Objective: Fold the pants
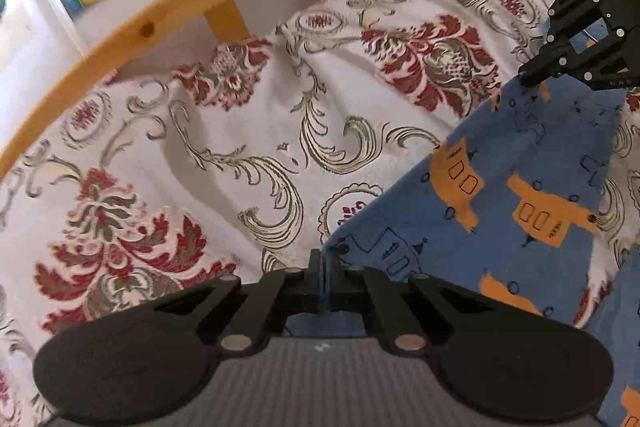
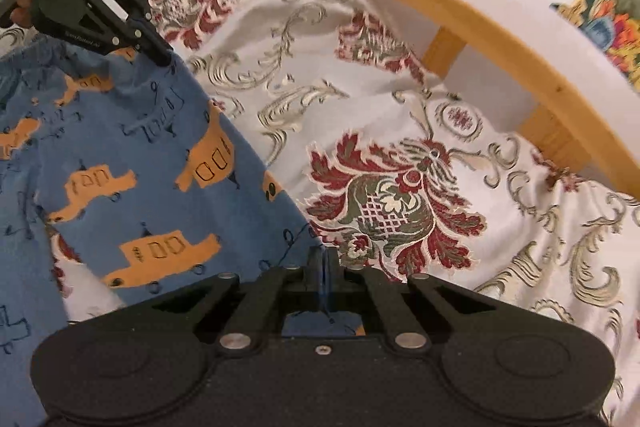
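**A:** While both sets of jaws sit clenched, look what's caught in them: the left gripper [image 1: 322, 267] has a thin blue edge of the pants [image 1: 520, 187] pinched between its pads, and the right gripper [image 2: 324, 267] has the same kind of bite on its own corner.

**B:** Agreed, no gap at either tip. And from the right wrist you can see the left gripper at the far edge of the cloth, its tips buried in the blue fabric.

**A:** So the pants, blue with orange boats, hang stretched between the two grips, slanting across the floral bedspread [image 1: 200, 147]. Part of them seems lifted off it; lower down I can't tell what rests on the bed.

**B:** I'd call this the carry stage of a fold, edge taken, cloth raised, nothing laid over yet.

**A:** What does the next move want?

**B:** My read: both hands travel together, keeping the held edge taut and level, then bring it over onto the rest of the garment. Let one hand lead and the fold skews.

**A:** And the wooden bed rail [image 1: 160, 15] sits close behind, so room is limited that way.

**B:** Right, and no letting go until the edges line up.
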The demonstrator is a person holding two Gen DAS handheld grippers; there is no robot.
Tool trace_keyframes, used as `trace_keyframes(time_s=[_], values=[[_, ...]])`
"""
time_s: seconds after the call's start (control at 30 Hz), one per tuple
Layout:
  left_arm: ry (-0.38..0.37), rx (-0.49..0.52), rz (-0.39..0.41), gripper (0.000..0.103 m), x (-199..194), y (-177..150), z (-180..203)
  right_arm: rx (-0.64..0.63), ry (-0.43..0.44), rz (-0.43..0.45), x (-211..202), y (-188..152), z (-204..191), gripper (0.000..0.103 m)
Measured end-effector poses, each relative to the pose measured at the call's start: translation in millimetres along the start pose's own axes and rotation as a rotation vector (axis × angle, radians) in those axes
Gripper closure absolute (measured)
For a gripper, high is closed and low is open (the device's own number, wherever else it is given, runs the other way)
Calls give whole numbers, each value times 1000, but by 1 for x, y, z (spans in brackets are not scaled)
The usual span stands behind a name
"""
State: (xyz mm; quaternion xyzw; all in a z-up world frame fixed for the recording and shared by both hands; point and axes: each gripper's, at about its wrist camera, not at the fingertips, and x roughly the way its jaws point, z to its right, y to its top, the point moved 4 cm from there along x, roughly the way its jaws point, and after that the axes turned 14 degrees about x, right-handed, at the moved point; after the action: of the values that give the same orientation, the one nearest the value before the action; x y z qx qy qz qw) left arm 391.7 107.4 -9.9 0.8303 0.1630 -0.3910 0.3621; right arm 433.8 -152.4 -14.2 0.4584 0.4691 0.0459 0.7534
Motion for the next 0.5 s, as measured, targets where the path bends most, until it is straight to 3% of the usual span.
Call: trace_keyframes(time_s=[0.3,0.5], values=[[108,-37,104,103,-65,-9,31,10,-87,176,-73,-20,-36,103],[140,-82,191,103,-121,-28,64,19,-138,276,-134,-45,-78,103]])
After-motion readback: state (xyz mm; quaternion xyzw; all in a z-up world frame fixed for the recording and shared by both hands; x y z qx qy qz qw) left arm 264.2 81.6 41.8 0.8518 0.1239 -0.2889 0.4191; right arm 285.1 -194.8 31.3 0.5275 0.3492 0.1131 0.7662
